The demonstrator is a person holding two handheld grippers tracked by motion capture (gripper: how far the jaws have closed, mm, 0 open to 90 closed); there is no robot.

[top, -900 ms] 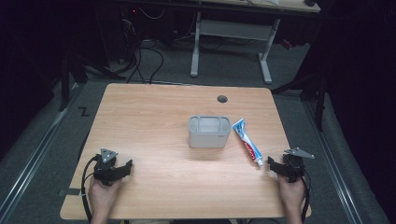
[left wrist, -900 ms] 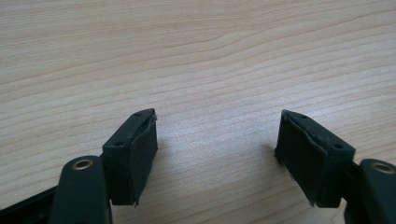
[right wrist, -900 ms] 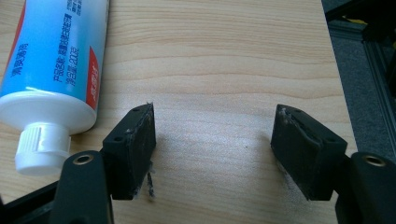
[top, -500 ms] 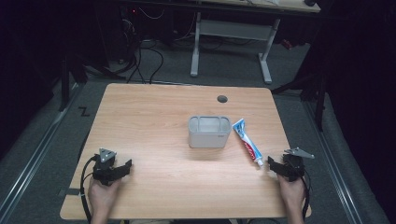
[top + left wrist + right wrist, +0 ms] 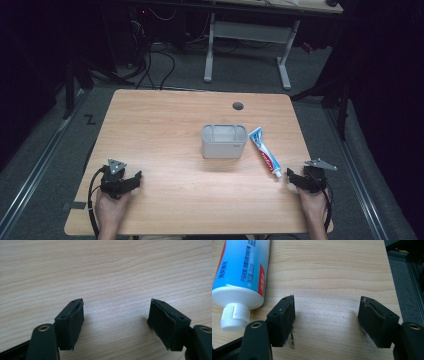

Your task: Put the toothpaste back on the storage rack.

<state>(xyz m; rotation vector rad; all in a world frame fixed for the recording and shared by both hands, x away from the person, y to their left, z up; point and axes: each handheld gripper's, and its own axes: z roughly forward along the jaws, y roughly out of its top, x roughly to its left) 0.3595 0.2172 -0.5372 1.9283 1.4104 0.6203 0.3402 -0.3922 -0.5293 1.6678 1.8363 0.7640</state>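
Note:
A grey open box (image 5: 224, 141) stands near the middle of the wooden table (image 5: 165, 125). A blue, white and red toothpaste tube (image 5: 265, 158) lies flat just right of it, white cap toward the near edge. My right gripper (image 5: 296, 179) rests on the table just right of the cap, open, with only wood between its jaws (image 5: 326, 320); the tube (image 5: 242, 277) lies left of its left jaw. My left gripper (image 5: 131, 180) rests at the near left of the table, open over bare wood (image 5: 115, 320).
A round cable hole (image 5: 238, 106) sits near the table's far edge. The table's right edge (image 5: 393, 290) runs close to my right gripper, with dark floor beyond. Another desk frame (image 5: 247, 45) and cables stand behind the table.

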